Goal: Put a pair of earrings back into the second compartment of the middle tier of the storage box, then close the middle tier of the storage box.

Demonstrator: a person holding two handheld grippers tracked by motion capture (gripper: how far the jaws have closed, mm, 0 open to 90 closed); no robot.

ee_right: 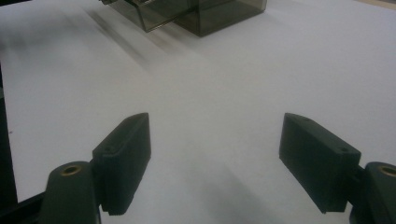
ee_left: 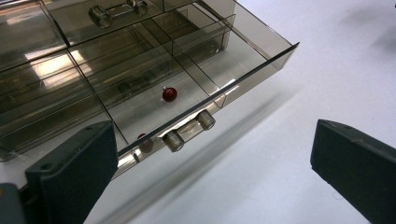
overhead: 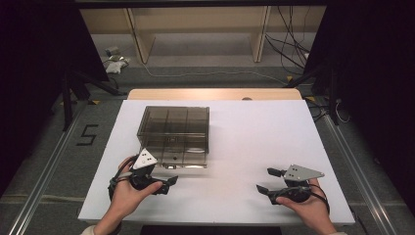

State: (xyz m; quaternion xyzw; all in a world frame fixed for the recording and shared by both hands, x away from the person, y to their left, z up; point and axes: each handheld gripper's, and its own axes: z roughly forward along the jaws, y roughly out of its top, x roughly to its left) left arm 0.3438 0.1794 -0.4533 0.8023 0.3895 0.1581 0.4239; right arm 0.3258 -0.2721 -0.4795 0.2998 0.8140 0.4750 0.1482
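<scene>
Surface: a white table top [overhead: 254,147] carried a smoky clear plastic drawer box [overhead: 176,128] left of centre, toward the far half.

Drawer box: divided into compartments, seen through its clear top; it stood flat on the table.

Drawer: 1 drawer [ee_left: 196,79] at the near face of the box stood pulled partly out toward the person, with a clear bar handle [ee_left: 189,130] on its front.

Contents: 1 small red ball [ee_left: 169,94] lay in a compartment of the open drawer, behind the handle; a second reddish spot by the drawer front could not be told from a reflection.

Left gripper [overhead: 164,183]: held in the person's left hand [overhead: 128,193] at the near-left, just before the drawer front and a little to its left. In the left gripper view its 2 black jaws stood wide apart with nothing between them; the handle lay beyond the left jaw, apart from it.

Right gripper [overhead: 269,180]: held in the person's right hand [overhead: 308,205] at the near-right, well apart from the box, its jaws pointing left. In the right gripper view both jaws stood wide apart over bare white table, gripping nothing; the box showed at the far edge.

Surroundings: grey floor, a wooden frame [overhead: 195,29] beyond the table, loose cables [overhead: 288,49] at the far right.
</scene>
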